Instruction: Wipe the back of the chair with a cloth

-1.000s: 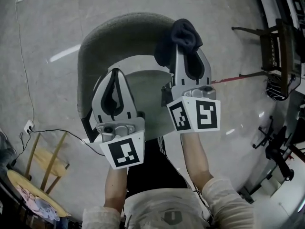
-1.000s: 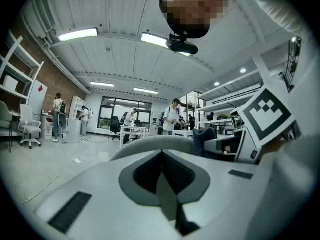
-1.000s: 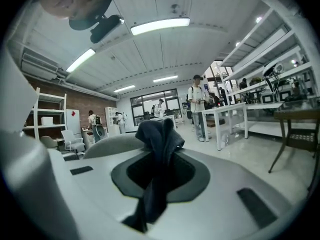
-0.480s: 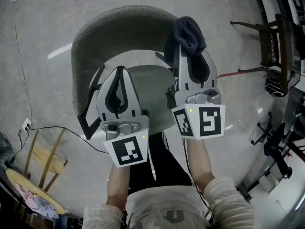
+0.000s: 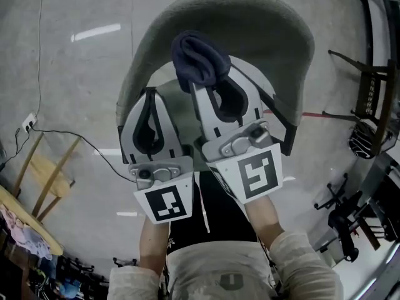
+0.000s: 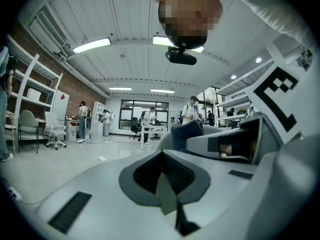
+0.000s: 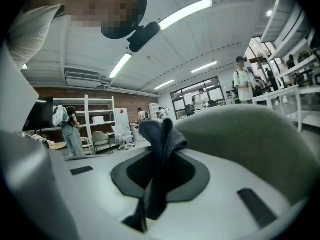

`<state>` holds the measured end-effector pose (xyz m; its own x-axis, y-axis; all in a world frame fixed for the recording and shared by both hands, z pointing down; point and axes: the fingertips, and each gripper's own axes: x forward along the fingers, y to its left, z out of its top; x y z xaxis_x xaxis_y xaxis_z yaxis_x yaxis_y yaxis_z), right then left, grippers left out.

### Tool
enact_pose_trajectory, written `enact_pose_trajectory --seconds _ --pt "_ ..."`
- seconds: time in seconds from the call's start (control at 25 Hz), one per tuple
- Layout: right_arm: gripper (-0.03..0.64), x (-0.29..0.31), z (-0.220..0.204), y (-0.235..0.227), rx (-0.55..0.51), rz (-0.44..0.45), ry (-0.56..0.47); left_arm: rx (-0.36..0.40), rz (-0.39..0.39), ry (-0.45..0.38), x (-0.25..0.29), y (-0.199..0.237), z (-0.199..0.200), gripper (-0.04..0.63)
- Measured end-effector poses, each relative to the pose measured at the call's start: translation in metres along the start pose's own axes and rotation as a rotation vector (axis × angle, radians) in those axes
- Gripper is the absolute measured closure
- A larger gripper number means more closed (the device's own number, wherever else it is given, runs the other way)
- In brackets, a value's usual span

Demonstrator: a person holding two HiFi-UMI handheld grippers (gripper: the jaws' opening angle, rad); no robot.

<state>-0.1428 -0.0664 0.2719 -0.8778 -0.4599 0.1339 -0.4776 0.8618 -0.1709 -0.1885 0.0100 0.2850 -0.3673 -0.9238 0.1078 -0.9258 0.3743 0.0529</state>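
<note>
**Current state.** The right gripper [image 5: 201,87] has its jaws clamped on a dark blue cloth [image 5: 200,60]. The bunched end of the cloth stands clear of the jaw tips. The cloth lies in front of the inner face of the chair back [image 5: 250,8], just below the top rim and toward its left half. In the right gripper view, the cloth [image 7: 161,134] stands just beside the chair back [image 7: 250,139]. No view confirms contact.

The left gripper [image 5: 150,99] is near the left end of the chair back, lower than the cloth. Its jaws are closed together with nothing between them.

**Step in hand.** Judged as the approach to the chair back, or the very start of a wiping pass.

**Next move.**
1. Press the free end of the cloth flat against the chair back.
2. Sweep along the curve, keeping the jaw tips off the upholstery.
3. Keep the left gripper clear of the sweep path.
</note>
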Motion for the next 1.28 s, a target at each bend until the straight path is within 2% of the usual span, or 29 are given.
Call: enact_pose_trajectory --seconds 0.12,0.24,0.56,0.76,0.92,1.08,1.28 --pt "0.558 0.015 -0.016 0.030 0.021 0.070 0.021 -0.015 0.050 0.049 -0.015 0.024 -0.018 0.580" --pt "0.558 0.026 -0.027 0.050 0.058 0.103 0.037 -0.028 0.084 0.071 -0.028 0.038 -0.028 0.580" --pt "0.557 0.045 -0.042 0.077 0.063 0.166 0.073 -0.042 0.123 0.072 -0.036 0.058 -0.032 0.580" --pt "0.557 0.057 -0.052 0.068 0.037 0.120 0.089 -0.047 0.118 0.068 -0.032 0.058 -0.039 0.580" --pt "0.558 0.059 -0.051 0.047 -0.020 0.085 0.062 -0.057 0.104 0.062 -0.027 0.051 -0.046 0.580" --pt "0.558 0.056 -0.051 0.041 -0.017 0.070 0.054 -0.078 0.087 0.046 -0.018 0.043 -0.051 0.580" --pt "0.558 0.050 -0.050 0.005 -0.057 -0.037 0.035 -0.069 0.045 0.037 -0.007 0.027 -0.057 0.580"
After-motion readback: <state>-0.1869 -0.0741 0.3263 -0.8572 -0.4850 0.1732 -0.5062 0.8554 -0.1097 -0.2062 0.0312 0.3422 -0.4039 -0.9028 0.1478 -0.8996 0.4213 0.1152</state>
